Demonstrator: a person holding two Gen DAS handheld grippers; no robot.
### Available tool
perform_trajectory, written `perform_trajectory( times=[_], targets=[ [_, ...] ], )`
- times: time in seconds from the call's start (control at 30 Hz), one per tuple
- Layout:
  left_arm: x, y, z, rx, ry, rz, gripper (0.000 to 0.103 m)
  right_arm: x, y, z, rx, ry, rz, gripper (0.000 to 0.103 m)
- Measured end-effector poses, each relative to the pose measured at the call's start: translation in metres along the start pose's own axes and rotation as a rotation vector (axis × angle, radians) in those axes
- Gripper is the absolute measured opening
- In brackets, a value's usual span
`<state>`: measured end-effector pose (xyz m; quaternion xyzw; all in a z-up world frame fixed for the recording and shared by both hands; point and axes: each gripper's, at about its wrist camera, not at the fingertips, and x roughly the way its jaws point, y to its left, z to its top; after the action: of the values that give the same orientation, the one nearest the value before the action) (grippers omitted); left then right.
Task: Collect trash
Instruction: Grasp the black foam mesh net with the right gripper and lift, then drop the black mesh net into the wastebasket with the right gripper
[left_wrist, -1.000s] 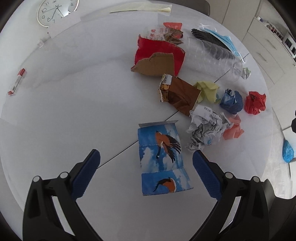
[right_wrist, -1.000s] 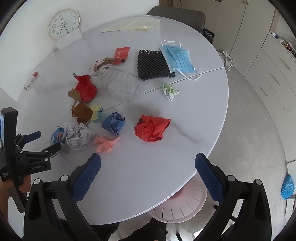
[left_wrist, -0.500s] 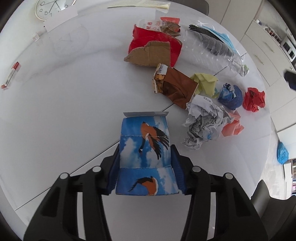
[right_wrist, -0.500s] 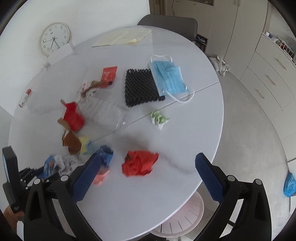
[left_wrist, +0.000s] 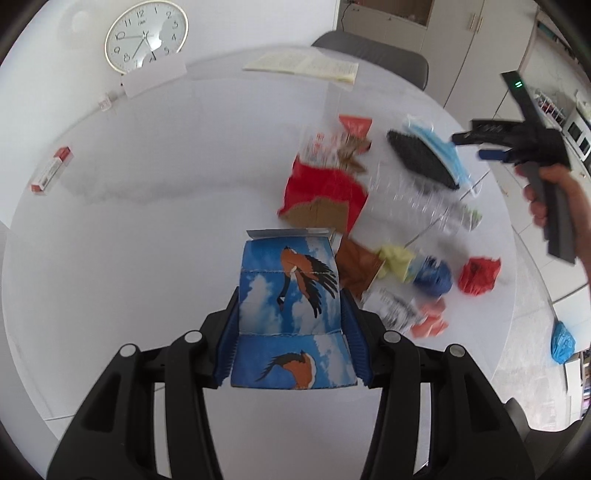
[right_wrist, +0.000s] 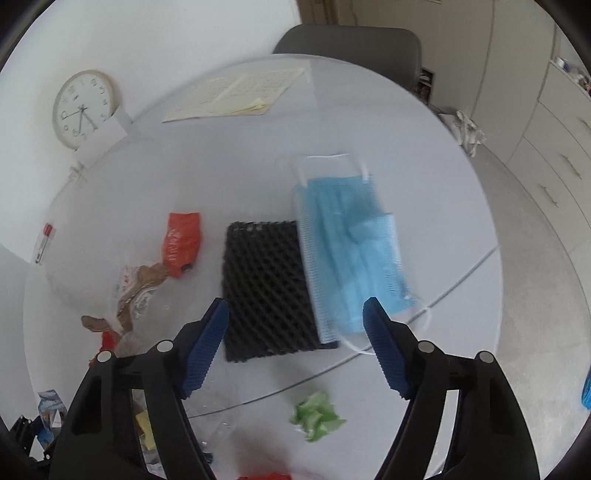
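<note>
1. I am clamping the blue bird carton (left_wrist: 291, 317) between my left gripper (left_wrist: 291, 332) pads, off the table (left_wrist: 147, 229).
2. My right gripper (right_wrist: 295, 347) is hanging wide open and empty, with the black foam pad (right_wrist: 266, 291) and blue mask (right_wrist: 351, 254) just ahead.
3. Nearly all the trash is waiting; I am seeing no bin.

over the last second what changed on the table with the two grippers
The left gripper went from open around the blue bird carton to shut on it, and seems to have lifted it. The right gripper, open throughout, moved across the table from the near rim to the black foam pad and blue face mask. The other trash stayed put.
</note>
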<state>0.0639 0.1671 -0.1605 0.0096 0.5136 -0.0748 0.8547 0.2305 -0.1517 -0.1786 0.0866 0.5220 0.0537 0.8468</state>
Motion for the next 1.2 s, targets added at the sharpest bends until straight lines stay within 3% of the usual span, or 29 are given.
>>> perform_trajectory(
  times=[0.07,0.23,0.43,0.5,0.57,0.7,0.9,1.03,1.2],
  targets=[
    [-0.004,-0.006,0.012,-0.006,-0.014,-0.027,0.049,0.013,0.021,-0.002,-0.043,0.028,0.025,0.074],
    [-0.008,-0.015,0.024,0.019,-0.044,-0.041,0.049,0.048,0.051,-0.005,-0.113,0.103,-0.017,0.065],
    [0.0,-0.016,0.026,0.023,-0.018,-0.04,0.049,0.072,0.066,-0.006,-0.202,0.129,-0.15,0.041],
    [0.001,-0.016,0.024,0.031,-0.019,-0.028,0.049,0.07,0.067,-0.007,-0.22,0.117,-0.158,0.022],
    [0.001,-0.016,0.025,0.034,-0.022,-0.022,0.049,0.064,0.063,-0.004,-0.187,0.108,-0.108,0.015],
    [-0.004,-0.014,0.027,0.027,-0.041,-0.012,0.049,0.042,0.049,0.006,-0.069,0.074,0.041,0.014],
    [-0.019,-0.014,0.026,0.012,-0.069,-0.005,0.049,0.0,0.031,0.015,0.137,0.021,0.386,0.014],
    [-0.031,-0.018,0.021,0.009,-0.082,-0.004,0.049,-0.02,0.022,0.015,0.24,-0.011,0.57,0.014],
    [-0.046,-0.032,0.016,0.033,-0.097,-0.02,0.049,-0.063,0.004,0.002,0.322,-0.069,0.732,0.014]
  ],
)
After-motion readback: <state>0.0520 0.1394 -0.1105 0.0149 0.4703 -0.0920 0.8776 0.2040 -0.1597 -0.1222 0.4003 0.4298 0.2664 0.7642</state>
